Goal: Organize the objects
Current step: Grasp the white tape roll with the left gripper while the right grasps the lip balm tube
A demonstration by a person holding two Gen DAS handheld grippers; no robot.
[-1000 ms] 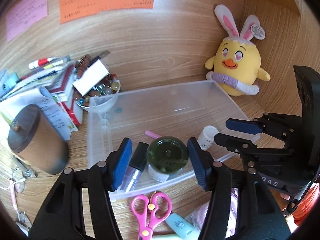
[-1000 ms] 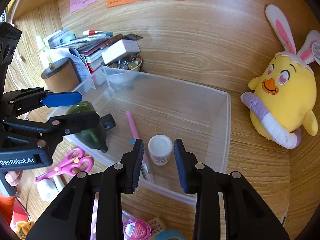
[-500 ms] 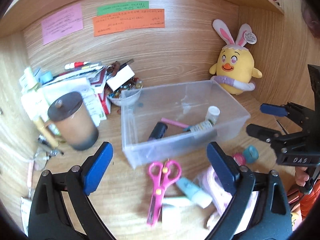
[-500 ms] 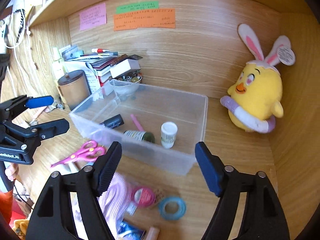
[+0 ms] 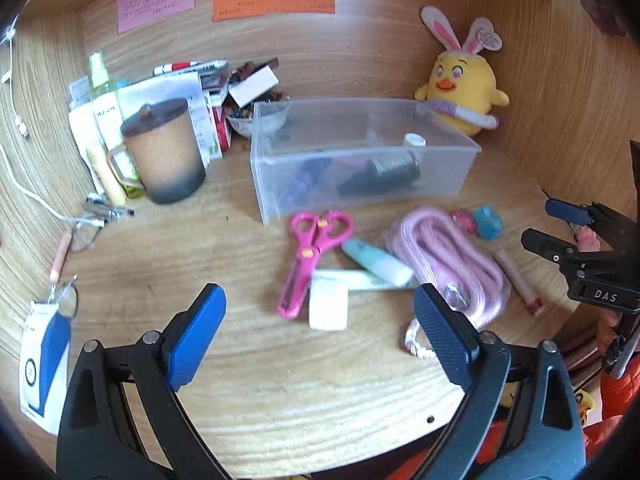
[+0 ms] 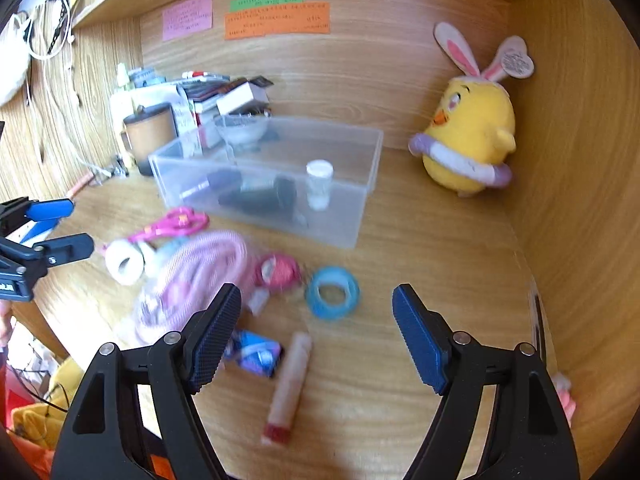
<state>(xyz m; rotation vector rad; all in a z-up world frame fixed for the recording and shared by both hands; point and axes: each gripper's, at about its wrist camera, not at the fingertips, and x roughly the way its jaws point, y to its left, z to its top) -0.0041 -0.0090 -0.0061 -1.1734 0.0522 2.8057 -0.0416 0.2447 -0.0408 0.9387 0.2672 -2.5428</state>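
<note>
We hold the left gripper (image 5: 318, 330) and right gripper (image 6: 316, 330) spread wide and empty, jaws just opened; the clear bin (image 5: 360, 200) lies far, scissors (image 5: 310, 256) nearer.

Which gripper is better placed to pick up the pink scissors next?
Left. The left gripper, open and empty, faces the pink scissors; from the right gripper they lie beyond the pink rope.

scissors (image 5: 316, 248): pink, yellow pivot
tape roll (image 6: 332, 292): blue
plush chick (image 5: 460, 84): yellow
table (image 5: 300, 380): wood grain
bin (image 5: 440, 184): clear
</note>
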